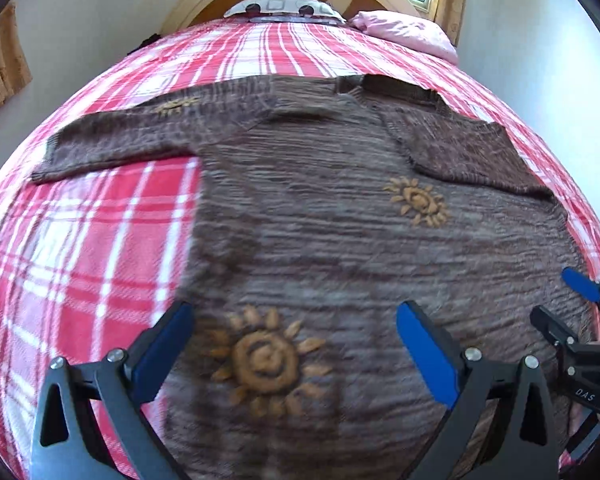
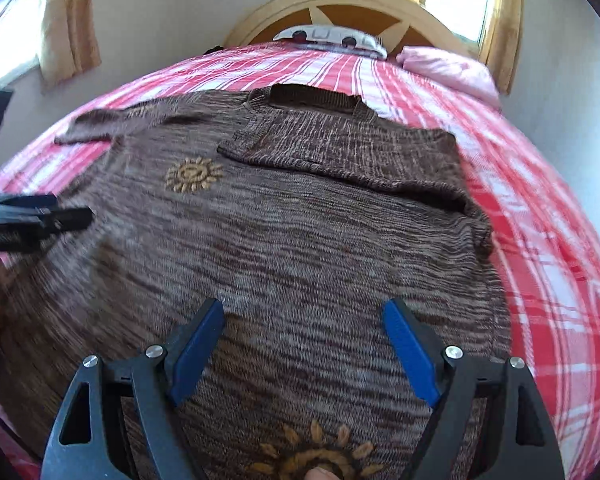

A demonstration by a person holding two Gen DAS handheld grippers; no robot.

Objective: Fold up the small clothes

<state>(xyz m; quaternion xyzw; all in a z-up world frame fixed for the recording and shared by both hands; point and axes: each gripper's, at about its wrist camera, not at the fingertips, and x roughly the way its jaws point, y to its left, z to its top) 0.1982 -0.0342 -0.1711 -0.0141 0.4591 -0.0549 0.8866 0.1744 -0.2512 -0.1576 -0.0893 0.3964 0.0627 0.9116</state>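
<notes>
A: Blue-padded fingers of the left gripper are seen at the bottom of the left wrist view, spread wide apart w/ nothing clamped between them; only knit fabric is seen in the gap below.

B: Same for the right gripper: jaws are held wide apart at the bottom centre of the right wrist view, nothing gripped. Whether the pads touch the fabric can't be told.

A: Where's the garment?

B: A brown knit sweater is spread flat on a red-and-white plaid bedspread, filling the centre and lower part of both views. Its collar is pointed toward the top of the frame, toward the headboard.

A: Sleeves?

B: One sleeve is stretched out to the upper left of the left wrist view, lying on the plaid. The other sleeve is folded across the chest, centre-right in the upper part of the right wrist view.

A: Markings?

B: Tan sun motifs are stitched on: one is framed between the left gripper's fingers, another is seen centre-right, below the folded sleeve.

A: Anything else?

B: A pink pillow is seen at upper right by the headboard. The right gripper is also caught at the lower right edge of the left wrist view, and the left gripper at the left edge of the right wrist view.
</notes>
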